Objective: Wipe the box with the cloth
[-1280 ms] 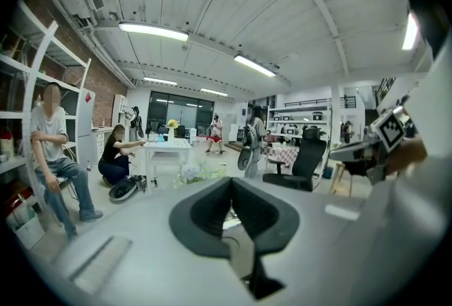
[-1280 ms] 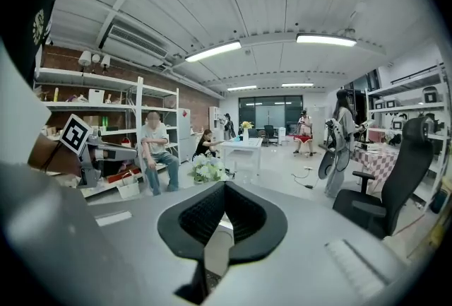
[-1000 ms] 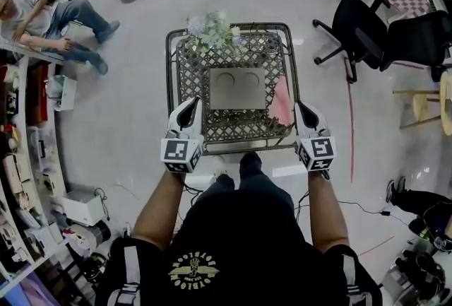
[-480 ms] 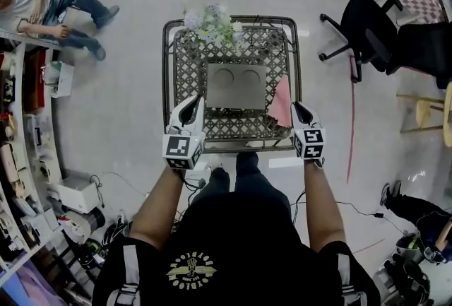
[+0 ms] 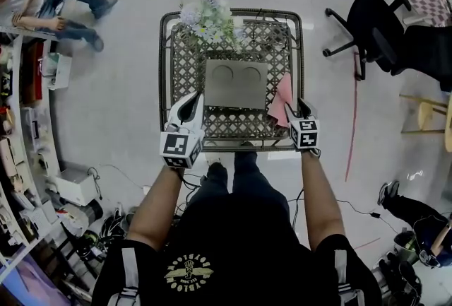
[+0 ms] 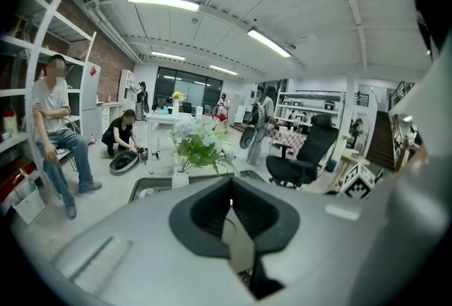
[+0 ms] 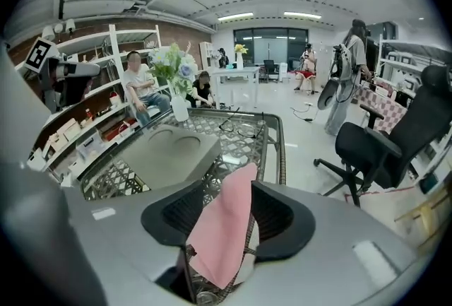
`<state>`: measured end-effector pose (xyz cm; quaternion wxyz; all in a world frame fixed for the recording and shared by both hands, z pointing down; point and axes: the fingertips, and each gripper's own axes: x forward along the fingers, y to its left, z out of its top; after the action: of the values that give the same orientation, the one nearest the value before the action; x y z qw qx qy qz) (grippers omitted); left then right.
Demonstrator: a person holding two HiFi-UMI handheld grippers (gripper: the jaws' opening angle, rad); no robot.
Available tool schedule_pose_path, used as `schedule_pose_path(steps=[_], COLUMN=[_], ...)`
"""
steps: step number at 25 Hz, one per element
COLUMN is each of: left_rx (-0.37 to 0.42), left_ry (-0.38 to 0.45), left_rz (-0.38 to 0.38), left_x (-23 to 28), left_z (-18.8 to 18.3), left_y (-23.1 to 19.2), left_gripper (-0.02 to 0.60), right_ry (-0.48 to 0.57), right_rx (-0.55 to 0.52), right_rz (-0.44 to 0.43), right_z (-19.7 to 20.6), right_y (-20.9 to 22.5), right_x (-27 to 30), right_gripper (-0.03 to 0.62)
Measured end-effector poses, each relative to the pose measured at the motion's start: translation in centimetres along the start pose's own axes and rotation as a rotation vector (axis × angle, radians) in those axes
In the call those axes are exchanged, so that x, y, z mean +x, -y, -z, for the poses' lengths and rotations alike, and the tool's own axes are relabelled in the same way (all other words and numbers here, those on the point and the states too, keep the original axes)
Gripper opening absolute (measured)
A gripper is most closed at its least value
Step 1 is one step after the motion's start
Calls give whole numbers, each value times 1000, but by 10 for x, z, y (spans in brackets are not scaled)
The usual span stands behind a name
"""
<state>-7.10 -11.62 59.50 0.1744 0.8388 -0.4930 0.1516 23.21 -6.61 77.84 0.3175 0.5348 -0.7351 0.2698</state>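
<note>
A flat grey box (image 5: 236, 84) with two round dents lies in the middle of a metal lattice table (image 5: 164, 64). The pink cloth (image 5: 281, 99) lies just right of the box, by the table's right edge. My right gripper (image 5: 295, 108) is at the cloth's near end. In the right gripper view its jaws (image 7: 224, 188) are opening, and the cloth (image 7: 226, 227) lies loose between the pads, with the box (image 7: 166, 153) to its left. My left gripper (image 5: 192, 105) hovers over the table's near left part, shut and empty (image 6: 230, 204).
A vase of pale flowers (image 5: 205, 18) stands at the table's far edge. Black office chairs (image 5: 374, 29) stand to the right. A person (image 5: 42, 1) sits at the far left by shelves. My legs are at the table's near edge.
Both grippers have sunk toward the table, the right one more. The right gripper has come down onto the near end of the pink cloth and its jaws have spread apart.
</note>
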Motion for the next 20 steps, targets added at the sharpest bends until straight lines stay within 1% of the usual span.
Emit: schedule_pose_path(steps=[4,7,9,12,15,18,20], left_rx=[10,3,12,10,13,9,11], left_ry=[-10,-29,-41,-48,-44,-51,-52], left_rz=[4,7,13,-6,7,-4,-8], left_x=[3,6,6,5,4,2,-2], left_z=[2,9,16,16,20,21,23], left_y=[3,3,2,-3,-1,-2,-4], left_gripper=[0,0,0,0,0,0,0], right_ry=[-66,-124,-155,-203,-252,-291,-297], right_rx=[21,36,29,18,12,2,-9], right_rz=[21,17,1,-13,-12,-6,3], right_z=[25,43,50,61,73,83,86], right_y=[11,13,11,8,7,6,5], right_x=[19,32,40,52,60,66,67], right_gripper=[244,270,275,279,279,278,278])
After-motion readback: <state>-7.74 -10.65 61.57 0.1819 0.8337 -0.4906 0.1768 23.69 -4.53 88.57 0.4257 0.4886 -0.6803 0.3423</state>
